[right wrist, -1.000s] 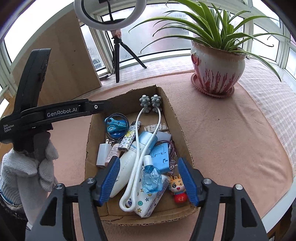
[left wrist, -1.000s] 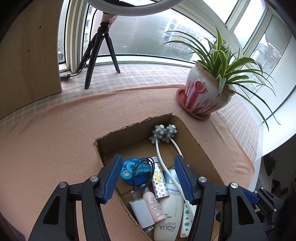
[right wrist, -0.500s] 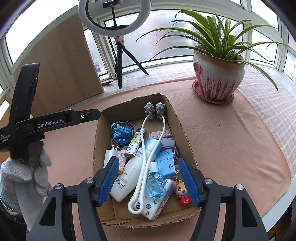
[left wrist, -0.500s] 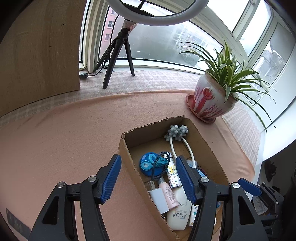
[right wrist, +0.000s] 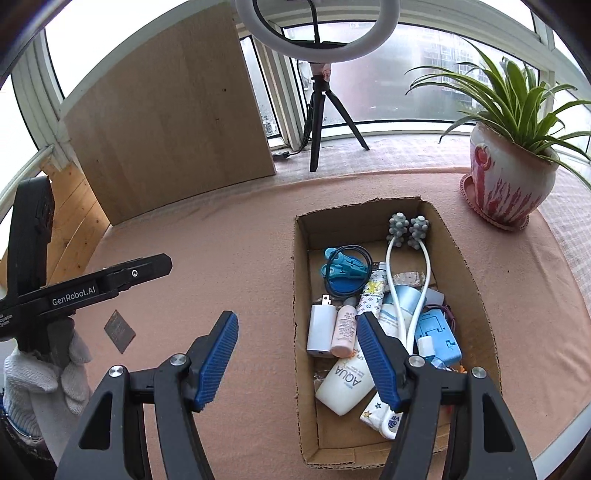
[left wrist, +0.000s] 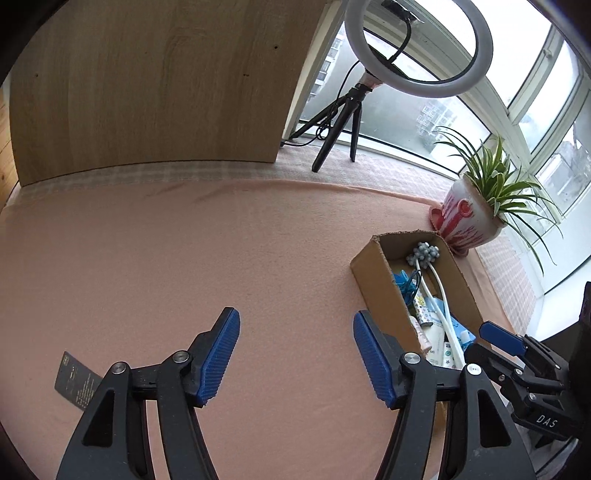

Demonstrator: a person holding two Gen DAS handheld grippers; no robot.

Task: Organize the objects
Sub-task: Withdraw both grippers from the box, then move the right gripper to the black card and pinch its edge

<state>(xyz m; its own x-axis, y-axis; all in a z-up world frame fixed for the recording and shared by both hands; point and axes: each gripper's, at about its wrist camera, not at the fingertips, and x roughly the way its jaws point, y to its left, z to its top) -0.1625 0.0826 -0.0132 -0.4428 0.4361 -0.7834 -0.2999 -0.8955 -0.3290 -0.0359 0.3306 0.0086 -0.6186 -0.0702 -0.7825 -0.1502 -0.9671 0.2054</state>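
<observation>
The box (right wrist: 476, 295), open cardboard, sits on a pink cloth (right wrist: 229, 236) that covers the table, well right of the bare middle; a checked strip of cloth runs behind it, below curved windows. In the box lie one white massager (right wrist: 406, 266) with two knobbed heads, one white AQUA bottle (right wrist: 345, 386), one white plug (right wrist: 319, 326), one small pink bottle (right wrist: 343, 326), one blue peg (right wrist: 347, 266) on a blue disc with a black loop, one patterned tube (right wrist: 373, 295), and a blue case (right wrist: 437, 332); further bits are too hidden to count. One potted plant (right wrist: 509, 177) stands beyond the box, one ring light (right wrist: 317, 33) on a tripod by the window, one wooden board (right wrist: 170, 122) leaning at left. One dark card (right wrist: 119, 331) lies on the cloth. The left gripper (left wrist: 295, 354) has just been opening, jaws apart over bare cloth, holding nothing; a gloved hand (right wrist: 44, 380) carries it. The right gripper (right wrist: 297, 360) stands apart too, empty, above the box's near left wall
</observation>
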